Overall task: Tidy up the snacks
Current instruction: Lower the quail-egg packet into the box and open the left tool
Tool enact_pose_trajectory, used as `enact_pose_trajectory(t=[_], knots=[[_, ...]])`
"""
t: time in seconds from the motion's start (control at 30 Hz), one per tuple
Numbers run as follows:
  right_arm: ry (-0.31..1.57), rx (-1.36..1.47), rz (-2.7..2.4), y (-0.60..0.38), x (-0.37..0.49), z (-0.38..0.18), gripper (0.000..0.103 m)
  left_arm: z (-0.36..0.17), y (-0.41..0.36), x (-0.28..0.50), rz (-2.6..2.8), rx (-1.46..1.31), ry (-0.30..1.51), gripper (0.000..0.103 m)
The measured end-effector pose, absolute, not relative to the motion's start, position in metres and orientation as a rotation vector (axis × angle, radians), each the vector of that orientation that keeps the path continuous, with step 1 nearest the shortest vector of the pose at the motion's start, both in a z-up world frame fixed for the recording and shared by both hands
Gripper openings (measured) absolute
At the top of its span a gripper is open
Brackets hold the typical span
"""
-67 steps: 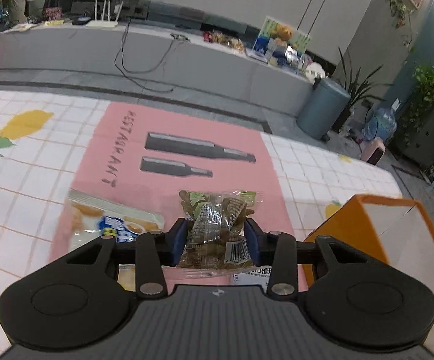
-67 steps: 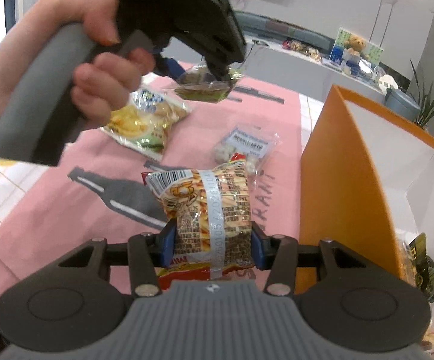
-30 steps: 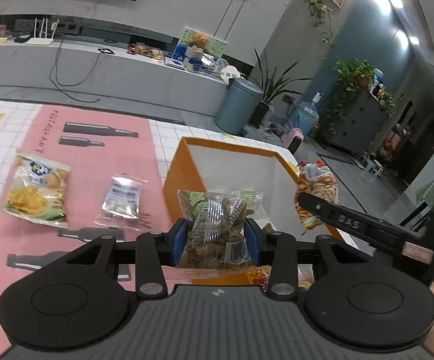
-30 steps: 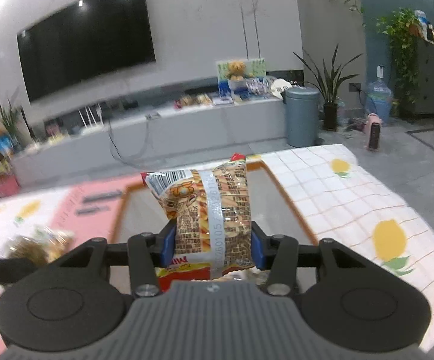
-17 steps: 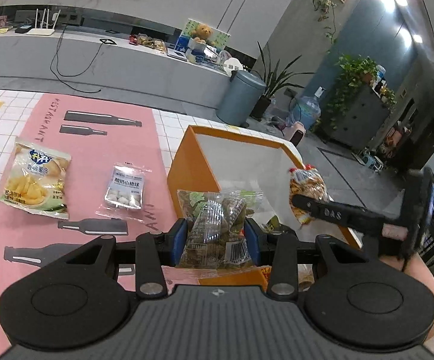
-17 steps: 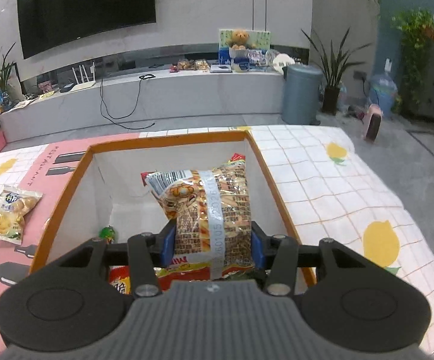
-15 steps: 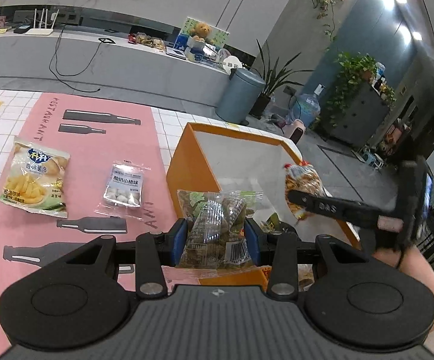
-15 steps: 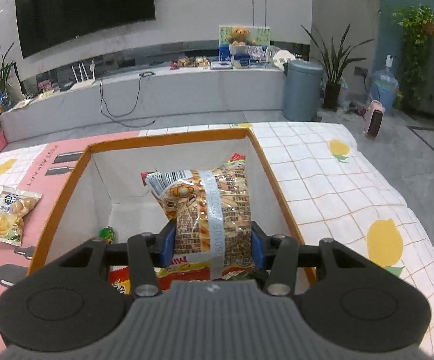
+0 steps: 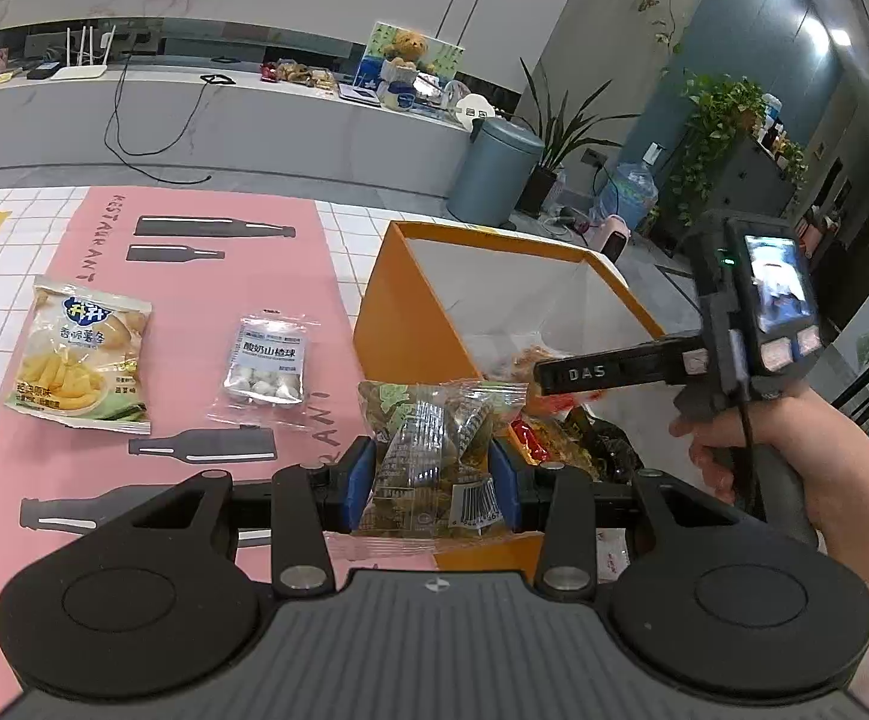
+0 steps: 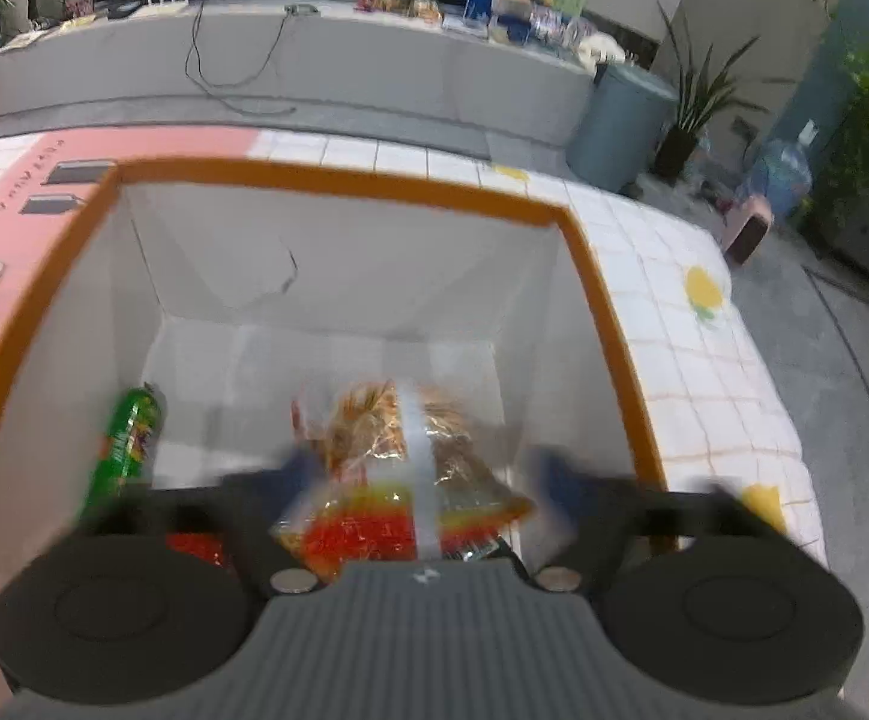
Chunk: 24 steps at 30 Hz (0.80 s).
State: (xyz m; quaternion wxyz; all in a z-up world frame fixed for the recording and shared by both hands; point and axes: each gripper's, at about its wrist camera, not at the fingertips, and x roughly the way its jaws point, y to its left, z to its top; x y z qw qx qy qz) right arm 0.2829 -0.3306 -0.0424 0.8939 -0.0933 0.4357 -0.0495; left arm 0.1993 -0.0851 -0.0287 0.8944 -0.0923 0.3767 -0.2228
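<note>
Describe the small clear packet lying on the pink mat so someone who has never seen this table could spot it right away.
Start at the orange box on the table; the pink mat lies to its left. Two packets rest there, and the small clear packet is the one nearer the box. It shows white balls inside, unlike the larger yellow chip bag.

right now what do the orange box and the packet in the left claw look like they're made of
Orange box: probably coated cardboard, going by its thin flat walls with sharp folded corners, matte orange outside and plain white inside with a crease mark. Packet in the left claw: clear glossy plastic film; it crinkles, glints, shows the wrapped pieces inside, and carries a printed barcode.
</note>
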Motion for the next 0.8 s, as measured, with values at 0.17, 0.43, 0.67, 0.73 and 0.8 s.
enact_pose_trajectory(t=[0.17, 0.43, 0.67, 0.73, 0.8], knots=[[0.839, -0.223, -0.101, -0.326, 0.258, -0.027, 0.100, -0.024, -0.088, 0.195, -0.467, -0.183, 0.774, 0.046], [0.666, 0.045, -0.103, -0.343, 0.183, 0.008, 0.100, -0.007, -0.099, 0.185, -0.482, -0.147, 0.765, 0.047], [0.567, 0.251, -0.176, -0.374, 0.147, 0.005, 0.100, 0.005, -0.125, 0.188, -0.515, -0.157, 0.794, 0.047], [0.570, 0.257, -0.175, -0.381, 0.146, 0.005, 0.100, 0.009, -0.137, 0.192, -0.517, -0.146, 0.787, 0.047], [0.560, 0.267, -0.199, -0.387, 0.142, 0.006, 0.100, 0.013, -0.150, 0.198, -0.513, -0.137, 0.773, 0.047]])
